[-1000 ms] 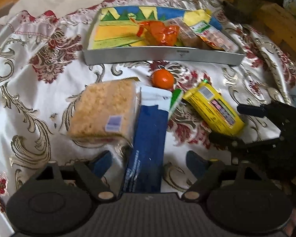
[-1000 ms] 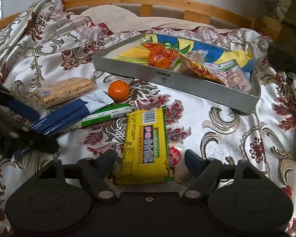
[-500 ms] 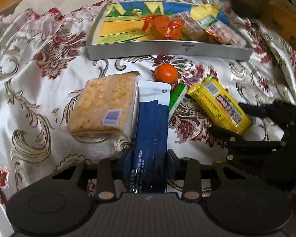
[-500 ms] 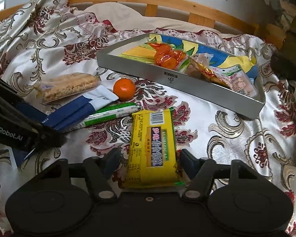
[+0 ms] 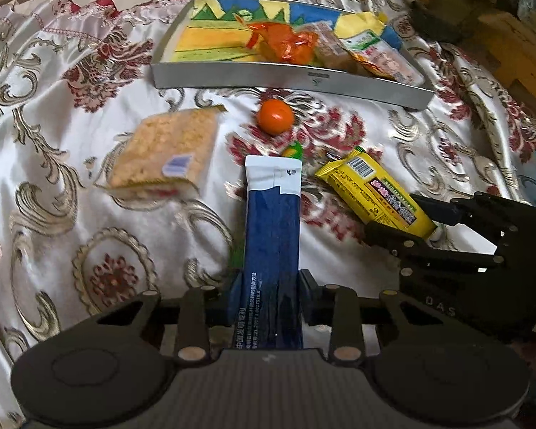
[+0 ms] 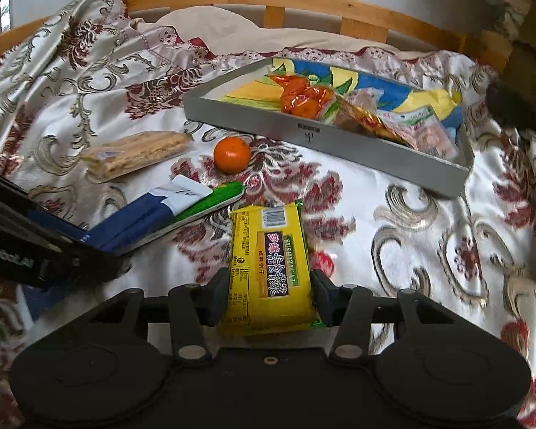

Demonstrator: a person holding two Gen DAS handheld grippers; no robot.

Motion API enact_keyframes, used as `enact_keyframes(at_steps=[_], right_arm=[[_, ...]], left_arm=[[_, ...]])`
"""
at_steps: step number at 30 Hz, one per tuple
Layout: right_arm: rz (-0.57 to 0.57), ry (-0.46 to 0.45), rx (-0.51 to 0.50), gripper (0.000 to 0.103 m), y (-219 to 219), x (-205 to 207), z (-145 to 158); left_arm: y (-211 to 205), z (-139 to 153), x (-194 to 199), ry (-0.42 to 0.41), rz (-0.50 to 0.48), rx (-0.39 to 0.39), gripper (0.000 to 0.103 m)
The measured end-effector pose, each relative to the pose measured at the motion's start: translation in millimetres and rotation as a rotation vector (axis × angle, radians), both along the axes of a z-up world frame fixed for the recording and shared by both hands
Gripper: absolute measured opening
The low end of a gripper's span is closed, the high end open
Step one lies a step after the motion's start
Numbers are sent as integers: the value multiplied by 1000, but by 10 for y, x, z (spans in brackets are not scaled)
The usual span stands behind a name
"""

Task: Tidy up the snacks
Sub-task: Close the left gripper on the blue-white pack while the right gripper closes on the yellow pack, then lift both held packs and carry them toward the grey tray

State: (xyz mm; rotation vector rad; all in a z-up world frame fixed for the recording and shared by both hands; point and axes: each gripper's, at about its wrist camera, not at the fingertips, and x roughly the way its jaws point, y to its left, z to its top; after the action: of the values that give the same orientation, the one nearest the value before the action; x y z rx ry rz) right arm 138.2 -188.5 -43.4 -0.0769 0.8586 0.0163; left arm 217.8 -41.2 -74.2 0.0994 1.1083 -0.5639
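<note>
A blue and white packet [image 5: 271, 221] runs straight out from my left gripper [image 5: 268, 286]. Its jaws are closing, with both pads pressed on the packet's near end. A green packet [image 5: 292, 150] peeks out beyond the blue one's far end. My right gripper [image 6: 269, 293] is closing too, its pads against the sides of a yellow snack packet [image 6: 268, 250] that lies on the bedspread. In the left wrist view the right gripper [image 5: 407, 214] shows at the right, on the yellow packet [image 5: 371, 189]. The grey tray [image 5: 286, 84] with several snacks stands beyond.
A small orange [image 5: 275, 116] lies in front of the tray. A clear pack of crackers [image 5: 164, 150] lies left of it on the patterned bedspread. The wooden bed rail [image 6: 303, 3] runs behind the tray [image 6: 339, 139]. An orange-wrapped snack [image 6: 303, 98] sits in the tray.
Both pairs of jaws have closed from wide apart onto their packets. The blue packet has drawn away from the cracker pack and now points straight ahead. The right gripper stays in place.
</note>
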Motion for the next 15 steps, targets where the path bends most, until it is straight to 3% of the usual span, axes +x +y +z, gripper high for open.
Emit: enact_keyframes(at_steps=[9,15], right_arm=[[-22,13,37,50,-123,-319,108],[42,-63,-111,50,-27,-510,238]], left_arm=[[-13,60,-229,95,37,-95,33],[-42,141,-335,75,53,-173,33]])
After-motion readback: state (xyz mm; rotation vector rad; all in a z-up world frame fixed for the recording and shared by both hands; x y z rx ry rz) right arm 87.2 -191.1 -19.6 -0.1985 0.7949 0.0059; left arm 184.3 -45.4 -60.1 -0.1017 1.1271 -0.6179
